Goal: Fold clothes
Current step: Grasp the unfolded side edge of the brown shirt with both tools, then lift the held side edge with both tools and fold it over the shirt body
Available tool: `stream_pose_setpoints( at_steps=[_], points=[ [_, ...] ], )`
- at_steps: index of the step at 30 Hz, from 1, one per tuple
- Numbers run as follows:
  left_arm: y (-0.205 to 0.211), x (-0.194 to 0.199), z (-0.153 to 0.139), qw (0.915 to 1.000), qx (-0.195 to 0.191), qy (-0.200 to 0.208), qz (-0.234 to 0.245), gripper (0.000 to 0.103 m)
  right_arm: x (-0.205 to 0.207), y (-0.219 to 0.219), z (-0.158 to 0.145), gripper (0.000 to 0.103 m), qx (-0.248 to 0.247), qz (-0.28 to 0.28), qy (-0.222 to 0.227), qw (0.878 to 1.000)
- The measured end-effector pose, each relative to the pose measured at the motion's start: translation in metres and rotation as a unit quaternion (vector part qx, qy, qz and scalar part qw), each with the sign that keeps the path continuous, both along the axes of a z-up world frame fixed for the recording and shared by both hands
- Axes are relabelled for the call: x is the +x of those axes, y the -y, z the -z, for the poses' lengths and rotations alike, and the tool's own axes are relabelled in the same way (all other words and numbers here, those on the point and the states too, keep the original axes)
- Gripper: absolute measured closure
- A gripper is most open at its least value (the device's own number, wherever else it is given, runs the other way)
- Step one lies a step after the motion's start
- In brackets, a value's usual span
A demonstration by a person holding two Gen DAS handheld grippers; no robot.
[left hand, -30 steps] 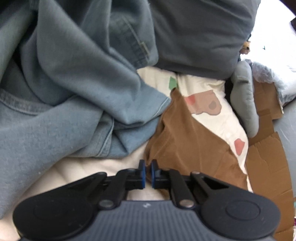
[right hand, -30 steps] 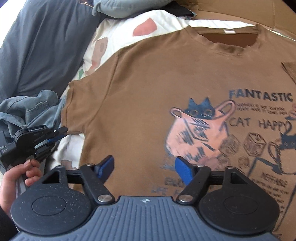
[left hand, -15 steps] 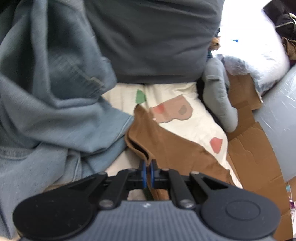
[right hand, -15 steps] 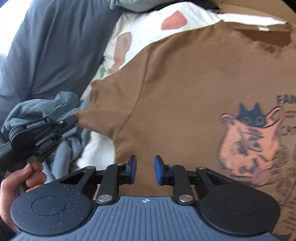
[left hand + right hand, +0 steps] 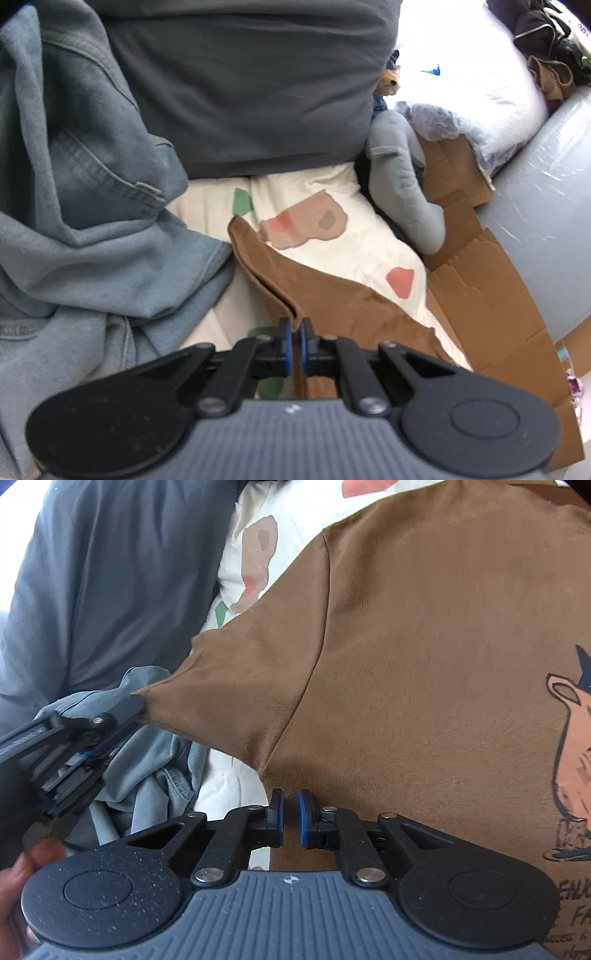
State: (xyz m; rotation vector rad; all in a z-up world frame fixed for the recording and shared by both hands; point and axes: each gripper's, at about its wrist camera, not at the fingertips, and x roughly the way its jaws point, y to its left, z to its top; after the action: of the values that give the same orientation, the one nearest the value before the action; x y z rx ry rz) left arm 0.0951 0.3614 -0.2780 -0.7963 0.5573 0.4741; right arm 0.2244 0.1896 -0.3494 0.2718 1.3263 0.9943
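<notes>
Since the earlier frame the right gripper [image 5: 290, 819] has slid from the cat print toward the shirt's side edge under the sleeve, and its jaws have gone from wide to a narrow gap — still closing, with brown cloth between the blue pads; whether the pads press on it yet cannot be told. Over the same stretch the left gripper [image 5: 294, 347] has lifted the sleeve up off the bed.

Left jaws are clamped on the sleeve hem of the brown t-shirt [image 5: 332, 299]; in the right wrist view that gripper [image 5: 122, 710] sits at the left, pulling the sleeve out into a taut point. A hand [image 5: 22, 871] holds it at the lower left corner.

Most of the t-shirt [image 5: 424, 646] lies spread flat, print side up, on a cream bedsheet [image 5: 369, 236] with coloured patches. Part of the cat print [image 5: 570, 760] shows at the right edge.

Crumpled denim clothes [image 5: 85, 221] are piled just left of the sleeve — touching the sheet, close to the shirt. A dark grey pillow [image 5: 251, 92] lies behind. A grey stuffed toy [image 5: 402, 181] and flattened cardboard [image 5: 480, 291] sit off to the right of the sheet.
</notes>
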Motion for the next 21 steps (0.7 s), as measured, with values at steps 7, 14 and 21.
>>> stream_pose_setpoints(
  at_steps=[7, 14, 21],
  points=[
    [0.014, 0.001, 0.001, 0.9998, -0.014, 0.007, 0.015, 0.099, 0.003, -0.011, 0.01, 0.097, 0.003, 0.012, -0.004, 1.0],
    [0.033, 0.008, 0.004, 0.9987, -0.019, 0.013, 0.045, 0.099, 0.005, -0.014, 0.022, 0.101, -0.005, 0.02, -0.016, 1.0],
    [0.05, 0.013, 0.008, 0.9966, -0.023, 0.014, 0.078, 0.099, 0.002, -0.014, 0.029, 0.098, -0.002, 0.032, -0.022, 0.999]
  ],
)
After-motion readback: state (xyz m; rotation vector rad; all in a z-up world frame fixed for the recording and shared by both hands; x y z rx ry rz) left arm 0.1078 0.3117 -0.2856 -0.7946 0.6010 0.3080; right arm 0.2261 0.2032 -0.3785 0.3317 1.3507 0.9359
